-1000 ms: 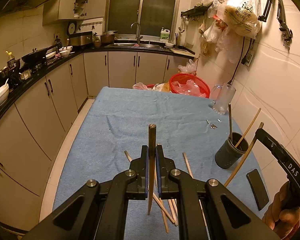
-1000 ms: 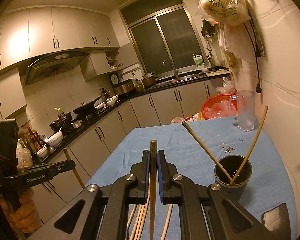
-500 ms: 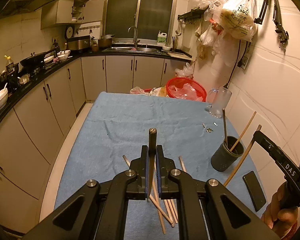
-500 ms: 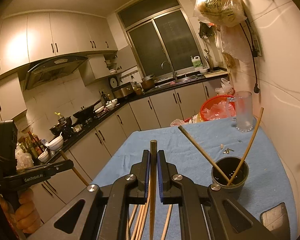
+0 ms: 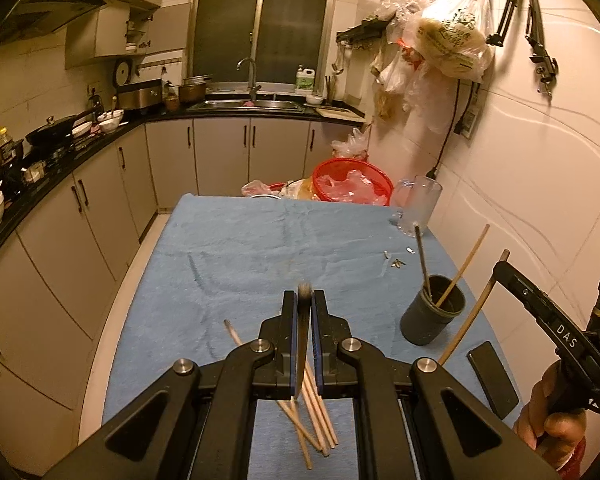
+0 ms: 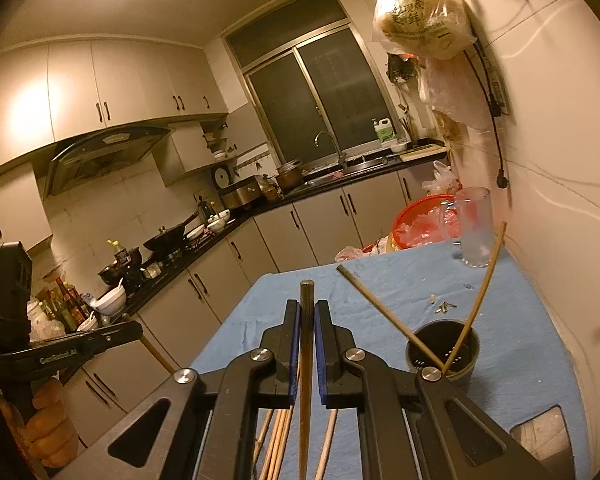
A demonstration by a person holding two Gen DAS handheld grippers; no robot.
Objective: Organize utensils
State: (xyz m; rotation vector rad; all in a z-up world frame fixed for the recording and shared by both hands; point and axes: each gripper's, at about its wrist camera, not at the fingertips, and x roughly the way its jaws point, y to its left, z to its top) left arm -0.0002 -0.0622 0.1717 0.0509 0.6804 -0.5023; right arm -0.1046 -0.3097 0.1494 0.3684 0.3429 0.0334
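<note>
Both views have been drawn back since earlier. One wooden chopstick (image 5: 303, 320) is clamped upright in the left tongs (image 5: 303, 300), another (image 6: 306, 344) in the right tongs (image 6: 307, 308); the dark cylindrical holder (image 5: 432, 309) stands on the blue-clothed desk (image 5: 260, 248) at three o'clock.

A glass mug (image 5: 418, 203) stands at two o'clock on the blue-clothed surface (image 5: 236, 248), a red basket (image 5: 352, 184) beside it, a phone (image 5: 493, 378) at four

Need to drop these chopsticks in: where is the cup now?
The cup stands on the blue cloth at the table's right, near the wall, just beyond the phone.
</note>
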